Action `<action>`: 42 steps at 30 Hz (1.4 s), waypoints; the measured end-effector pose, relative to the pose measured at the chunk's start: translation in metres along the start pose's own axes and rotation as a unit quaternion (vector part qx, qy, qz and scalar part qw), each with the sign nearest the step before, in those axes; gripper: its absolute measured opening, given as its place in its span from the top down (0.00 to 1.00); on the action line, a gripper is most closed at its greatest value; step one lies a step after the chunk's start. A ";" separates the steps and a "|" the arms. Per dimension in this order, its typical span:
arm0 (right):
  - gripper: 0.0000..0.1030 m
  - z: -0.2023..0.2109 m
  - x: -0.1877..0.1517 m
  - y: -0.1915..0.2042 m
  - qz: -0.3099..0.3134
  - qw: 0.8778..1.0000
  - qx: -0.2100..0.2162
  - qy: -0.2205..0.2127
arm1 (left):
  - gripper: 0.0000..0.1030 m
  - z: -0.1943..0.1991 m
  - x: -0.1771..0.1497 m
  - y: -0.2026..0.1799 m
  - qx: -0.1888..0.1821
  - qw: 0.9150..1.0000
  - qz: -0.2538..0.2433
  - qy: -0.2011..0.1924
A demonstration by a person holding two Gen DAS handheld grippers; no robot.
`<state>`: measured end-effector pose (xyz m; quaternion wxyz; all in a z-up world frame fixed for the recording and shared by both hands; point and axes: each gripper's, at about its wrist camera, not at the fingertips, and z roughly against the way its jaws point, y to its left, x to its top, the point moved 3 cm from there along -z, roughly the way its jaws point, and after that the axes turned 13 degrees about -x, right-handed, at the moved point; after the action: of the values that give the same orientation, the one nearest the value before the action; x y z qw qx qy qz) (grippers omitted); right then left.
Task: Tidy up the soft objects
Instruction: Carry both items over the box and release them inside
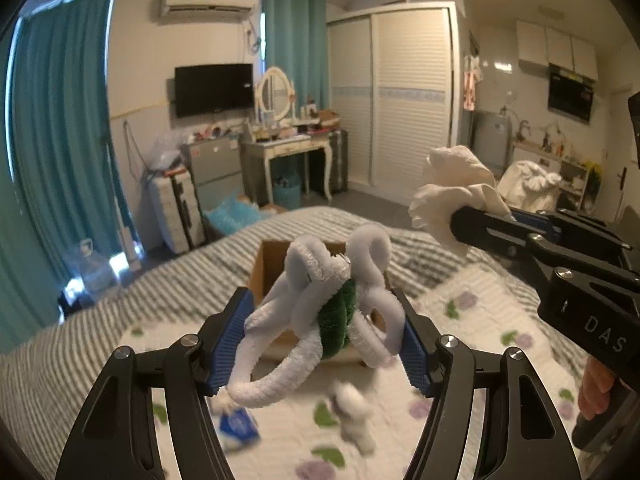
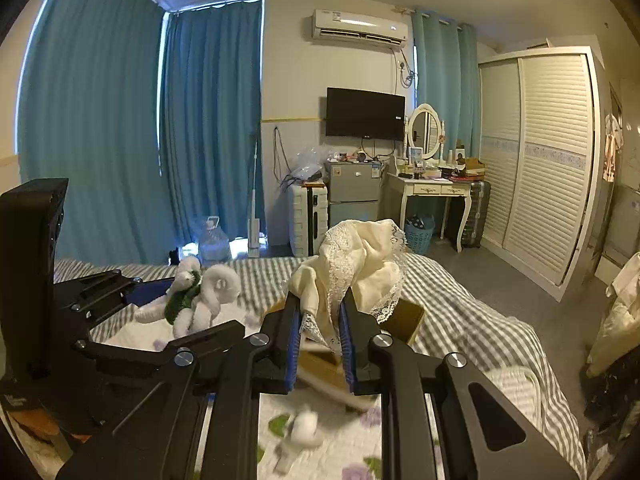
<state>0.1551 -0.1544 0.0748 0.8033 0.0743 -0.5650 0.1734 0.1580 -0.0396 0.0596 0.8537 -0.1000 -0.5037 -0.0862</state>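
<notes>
**Both grippers hold soft things above the bed**

Left wrist view: the left gripper (image 1: 324, 320) is raised level over the bed (image 1: 100, 320) and points toward the far wall. Its jaws stand fairly wide apart yet press on a fuzzy flower (image 1: 320, 312) made of white loops around a green core. The bundle fills the gap from one blue pad to the other. Its loops spread sideways and upward, one long loop sags below the left jaw, and no single long axis is clear. Straight beyond the jaws, partly hidden by the bundle, a cardboard box (image 1: 272, 264) sits open on the bed. Below the jaws, on the flowered quilt (image 1: 480, 320), lie a small white fluffy piece (image 1: 354, 408) and a blue packet (image 1: 238, 426), both blurred. To the right of the jaws and higher, the right gripper (image 1: 460, 220) reaches in from the right edge, pointing left, with a cream cloth (image 1: 452, 188) bunched at its tip. A hand (image 1: 596, 388) shows under its body.

Right wrist view: the right gripper (image 2: 320, 332) is held level and aims across the bed. Its jaws are drawn close and clamp the lace-edged cream cloth (image 2: 360, 268), which rises upright from between the pads and flares open above them. The cardboard box (image 2: 404, 316) lies just beyond and under the jaws. To the left of the jaws, the left gripper (image 2: 160, 296) points right, carrying the fuzzy flower (image 2: 196, 296). Below the jaws the white fluffy piece (image 2: 304, 428) lies on the quilt (image 2: 340, 448).
</notes>
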 end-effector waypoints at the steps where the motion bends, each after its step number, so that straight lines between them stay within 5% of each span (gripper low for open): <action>1: 0.84 -0.010 0.003 -0.002 -0.001 1.000 -0.001 0.002 | 0.35 -0.016 0.007 0.007 0.003 1.000 -0.002 0.001; 12: 0.84 -0.180 -0.018 -0.027 -0.021 0.997 -0.016 0.079 | 0.35 -0.160 0.007 0.069 0.010 0.998 -0.009 0.059; 20: 0.82 -0.246 -0.059 -0.048 -0.051 0.990 -0.004 0.132 | 0.27 -0.194 -0.009 0.074 0.009 0.996 -0.026 0.080; 25: 0.49 -0.230 -0.055 -0.050 -0.047 0.991 -0.028 0.122 | 0.26 -0.182 -0.005 0.075 0.042 0.996 -0.016 0.080; 32: 0.47 -0.155 -0.014 -0.058 -0.060 0.993 -0.045 0.088 | 0.26 -0.114 0.021 0.058 0.047 0.997 -0.022 0.057; 42: 0.37 0.000 0.047 -0.045 -0.034 0.997 -0.067 0.029 | 0.25 0.029 0.058 0.022 0.050 0.998 -0.035 -0.029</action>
<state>0.1855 -0.1870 0.1217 0.8277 0.0348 -0.5492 0.1100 0.1669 -0.0141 0.1220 0.8391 -0.0419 -0.5352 -0.0874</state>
